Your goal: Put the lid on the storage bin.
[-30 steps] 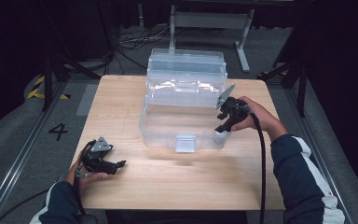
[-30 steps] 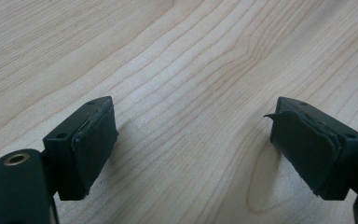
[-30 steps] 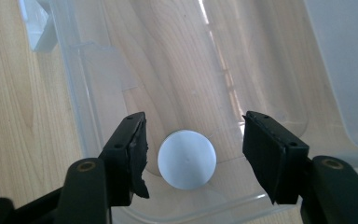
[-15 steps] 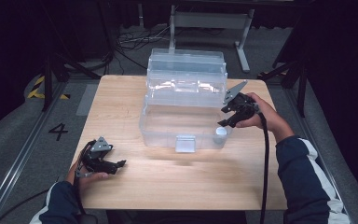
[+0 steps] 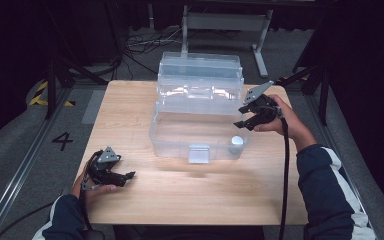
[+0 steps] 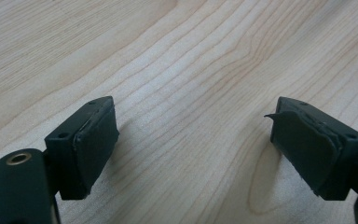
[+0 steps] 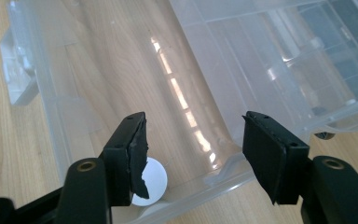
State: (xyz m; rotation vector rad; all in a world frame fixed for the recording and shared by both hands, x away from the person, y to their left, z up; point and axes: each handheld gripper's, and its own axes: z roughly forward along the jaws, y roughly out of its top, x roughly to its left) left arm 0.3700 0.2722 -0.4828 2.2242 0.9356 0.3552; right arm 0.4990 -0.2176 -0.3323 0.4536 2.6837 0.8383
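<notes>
A clear plastic box (image 5: 200, 127) with its lid (image 5: 200, 75) swung up at the back stands in the middle of the wooden table (image 5: 130, 115). A small white round object (image 5: 237, 141) lies in the box's front right corner, and shows as the white round object (image 7: 150, 186) in the right gripper view. My right gripper (image 5: 241, 116) hovers open over the box's right end, nothing between its jaws; in its own view it is the right gripper (image 7: 193, 154). My left gripper (image 5: 129, 179) rests open on the table at the front left, with bare wood between its jaws in the left gripper view (image 6: 193, 140).
A clear latch tab (image 5: 199, 153) sticks out from the box's front wall. Dark floor with cables and metal stand legs (image 5: 260, 55) lies beyond the table's far edge. A floor marking "4" (image 5: 62, 141) sits left of the table.
My right gripper has lifted up and back from the box's front right corner to above its right end. The white object now lies in the box. The left gripper has stayed put.
</notes>
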